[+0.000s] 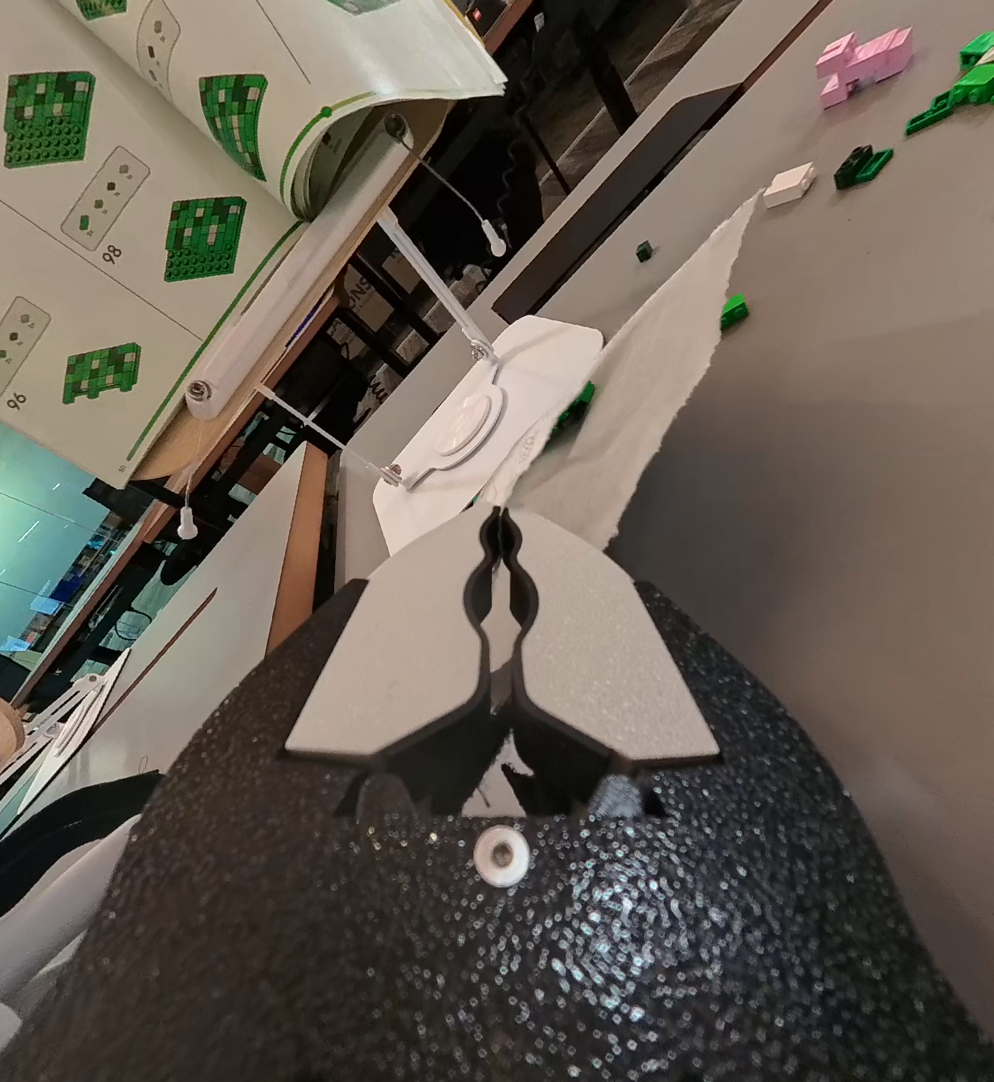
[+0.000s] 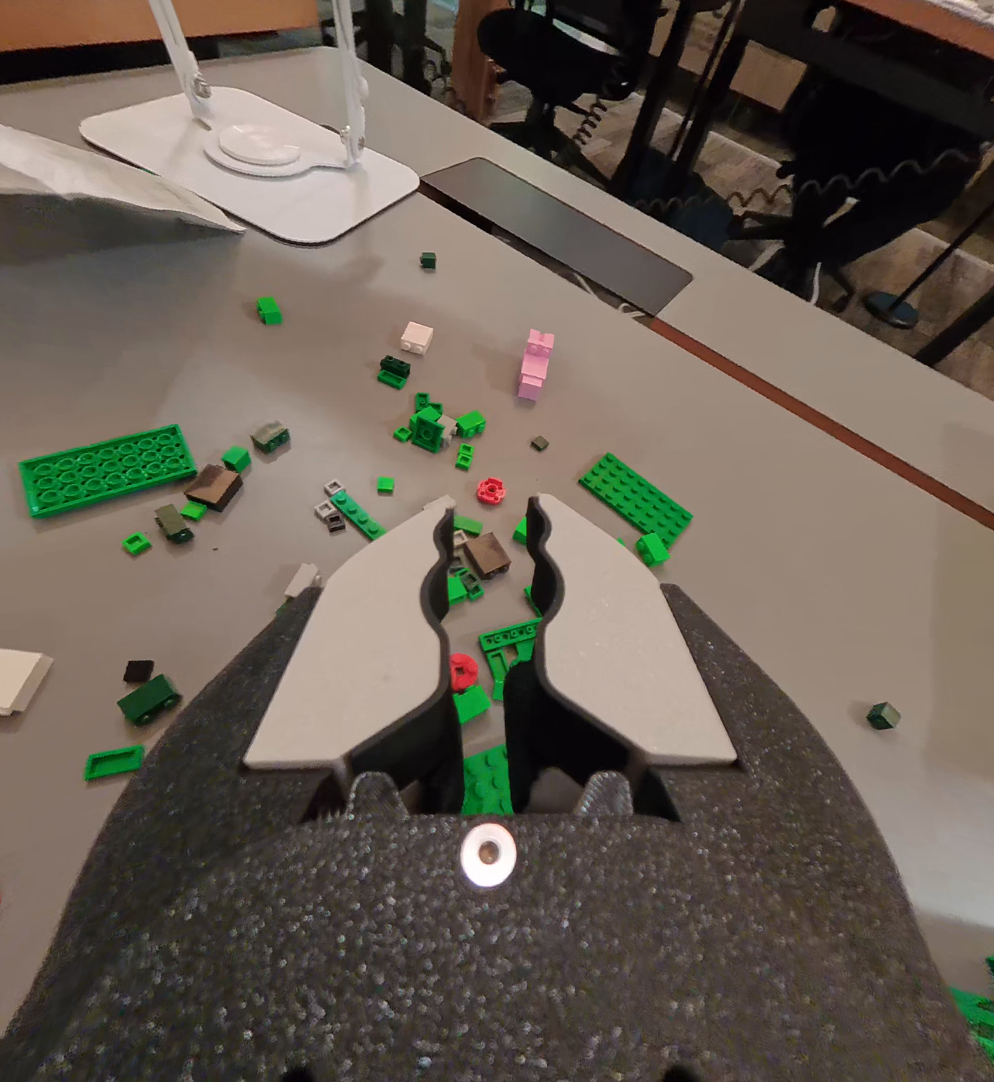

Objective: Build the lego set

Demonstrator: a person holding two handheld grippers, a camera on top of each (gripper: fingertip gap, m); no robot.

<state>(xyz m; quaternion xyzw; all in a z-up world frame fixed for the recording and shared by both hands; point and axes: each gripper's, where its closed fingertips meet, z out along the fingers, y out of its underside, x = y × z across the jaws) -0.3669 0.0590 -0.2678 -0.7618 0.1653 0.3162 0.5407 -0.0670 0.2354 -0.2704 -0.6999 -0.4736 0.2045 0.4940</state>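
Note:
In the left wrist view my left gripper (image 1: 501, 518) is shut on the corner of a white torn paper sheet (image 1: 658, 380) that rises from the fingertips over the grey table. The instruction booklet (image 1: 102, 205) stands open on a white stand at upper left. In the right wrist view my right gripper (image 2: 492, 512) is open and empty, low over scattered bricks. A dark brown tile (image 2: 486, 553) and a red round piece (image 2: 462, 670) lie between its fingers. A large green plate (image 2: 108, 468) lies left, and another green plate (image 2: 635, 500) lies right.
A pink pig figure (image 2: 535, 363), a white brick (image 2: 417, 338) and a second red round piece (image 2: 492, 490) lie beyond the right gripper. The stand's white base (image 2: 284, 193) sits at the back, next to a black panel (image 2: 553, 234) near the table edge. Spacing between my two grippers at the tips: around 35 cm. To the green plate (image 2: 635, 500): right tips about 15 cm, left tips about 40 cm.

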